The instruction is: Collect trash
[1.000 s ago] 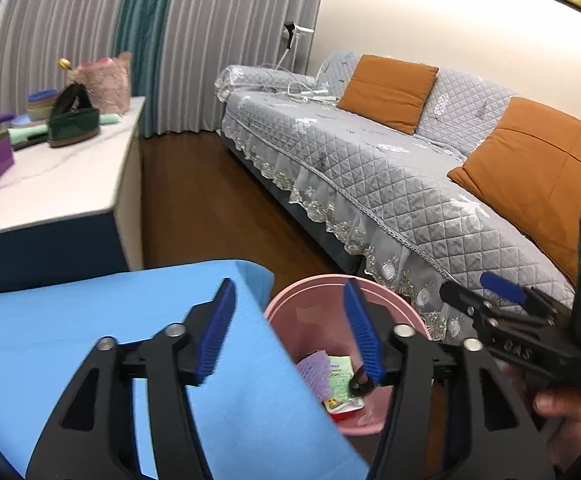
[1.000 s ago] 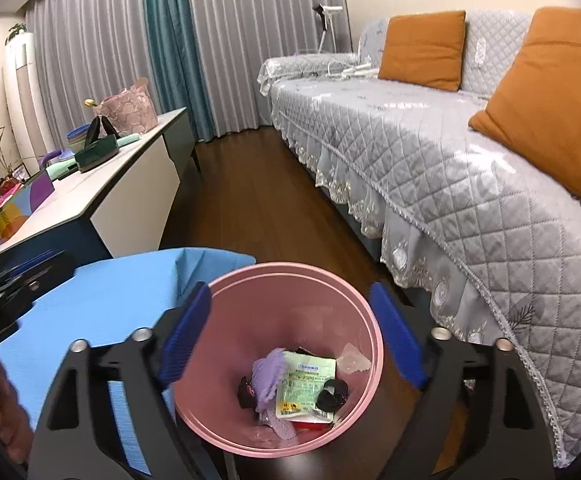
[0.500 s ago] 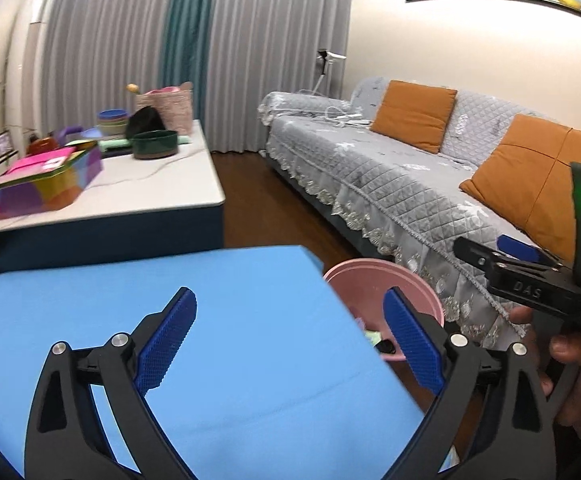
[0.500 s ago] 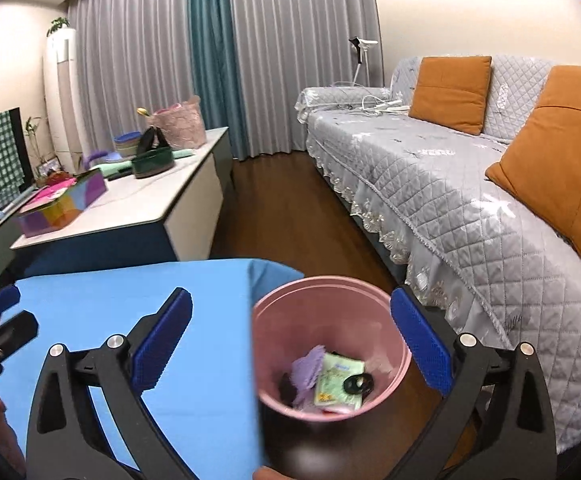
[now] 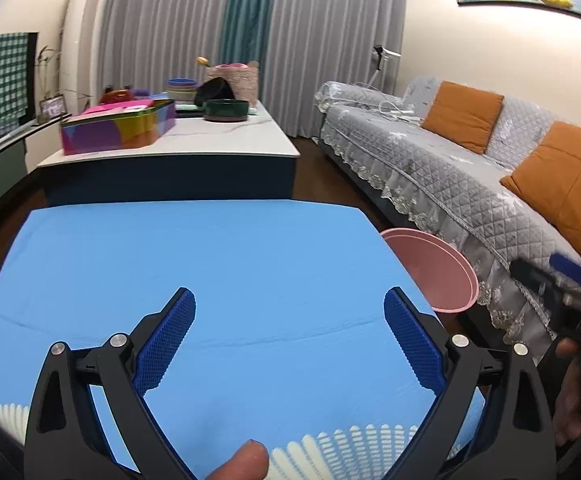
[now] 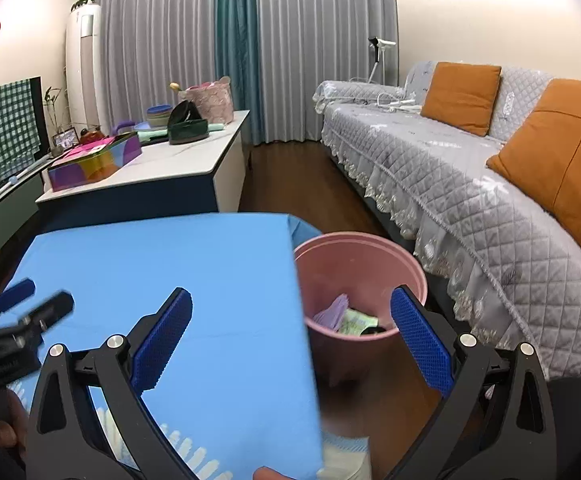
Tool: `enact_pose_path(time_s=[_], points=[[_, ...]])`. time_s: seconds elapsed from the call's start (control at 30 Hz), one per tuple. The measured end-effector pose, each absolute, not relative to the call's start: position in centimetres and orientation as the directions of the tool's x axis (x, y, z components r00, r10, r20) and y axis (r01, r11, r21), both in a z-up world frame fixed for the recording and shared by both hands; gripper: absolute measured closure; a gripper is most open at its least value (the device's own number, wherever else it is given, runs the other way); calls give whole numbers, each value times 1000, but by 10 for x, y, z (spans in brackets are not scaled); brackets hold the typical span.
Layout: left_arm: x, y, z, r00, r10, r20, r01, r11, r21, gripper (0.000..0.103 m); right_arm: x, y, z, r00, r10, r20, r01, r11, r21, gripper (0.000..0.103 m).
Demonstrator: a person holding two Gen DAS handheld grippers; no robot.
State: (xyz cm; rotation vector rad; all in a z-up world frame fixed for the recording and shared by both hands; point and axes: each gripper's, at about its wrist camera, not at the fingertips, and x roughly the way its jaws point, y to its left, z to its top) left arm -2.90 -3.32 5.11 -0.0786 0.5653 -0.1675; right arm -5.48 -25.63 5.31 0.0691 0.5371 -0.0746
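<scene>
A living room holds a grey quilted sofa (image 5: 450, 176) with orange cushions along the right, grey curtains behind, and a white-topped side desk (image 5: 194, 140) carrying a colourful box and bowls. In the foreground a blue-covered desk (image 5: 210, 264) fills the lower field of both wrist views; no loose trash shows on its visible surface. The pink bin (image 6: 360, 276) stands on the floor just beside the right edge of this desk, between desk and sofa, and already contains a purple scrap and a green-printed wrapper (image 6: 354, 322). The left claw (image 5: 288, 344) hangs over the middle of the blue surface, jaws spread wide with nothing between them; the bin lies to its right, beyond the desk edge. The right claw (image 6: 290, 346) is likewise spread wide and empty, straddling the desk edge, with the bin directly ahead of its right finger. The right hand is therefore the nearer to the bin. Judgement: the collection appears largely complete.
</scene>
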Motion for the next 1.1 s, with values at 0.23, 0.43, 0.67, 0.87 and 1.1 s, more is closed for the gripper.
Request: enact_pose_path(time_s=[0.23, 0.43, 0.67, 0.87, 1.1], points=[[-59, -5, 45, 831, -92, -549, 45, 994, -98, 11, -72, -241, 41, 841, -39, -540, 88, 994, 66, 5], [-61, 3, 35, 818, -76, -570, 25, 995, -98, 11, -62, -224, 37, 838, -25, -545, 58, 997, 44, 5], [-62, 4, 33, 817, -67, -573, 16, 995, -94, 11, -55, -213, 35, 836, -6, -548, 30, 999, 36, 5], [-61, 6, 30, 812, -58, -581, 7, 996, -90, 11, -54, -208, 35, 835, 5, -550, 15, 999, 32, 5], [-62, 7, 29, 811, -55, -583, 0, 996, -94, 11, -55, -207, 34, 834, 10, -552, 8, 999, 31, 5]])
